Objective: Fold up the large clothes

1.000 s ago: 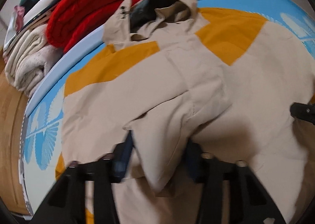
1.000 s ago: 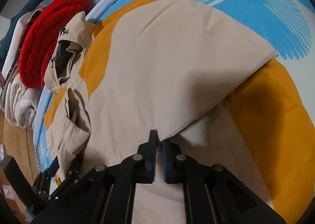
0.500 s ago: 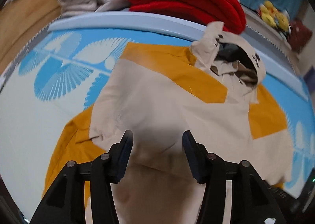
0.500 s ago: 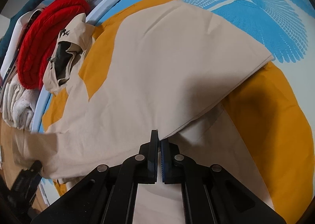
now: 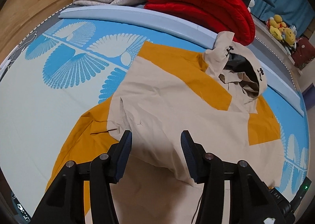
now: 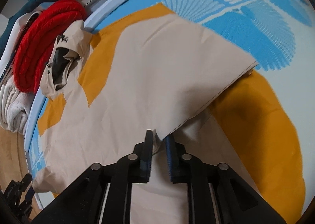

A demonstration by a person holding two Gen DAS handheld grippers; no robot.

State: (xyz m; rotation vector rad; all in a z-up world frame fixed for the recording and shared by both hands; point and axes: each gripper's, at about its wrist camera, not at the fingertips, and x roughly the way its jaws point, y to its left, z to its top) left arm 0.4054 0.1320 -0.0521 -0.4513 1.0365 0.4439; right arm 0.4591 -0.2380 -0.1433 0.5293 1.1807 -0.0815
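Right gripper (image 6: 159, 137) opening, beige-and-mustard hooded fabric jacket (image 5: 177, 106) hem between its jaws; let it drop flat toward 6 o'clock (left gripper (image 5: 155, 141) apart, empty).

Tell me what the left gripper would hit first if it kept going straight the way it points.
Most likely the beige and mustard hooded jacket: the left gripper points down at its beige front panel, nothing between, though depth is unclear.
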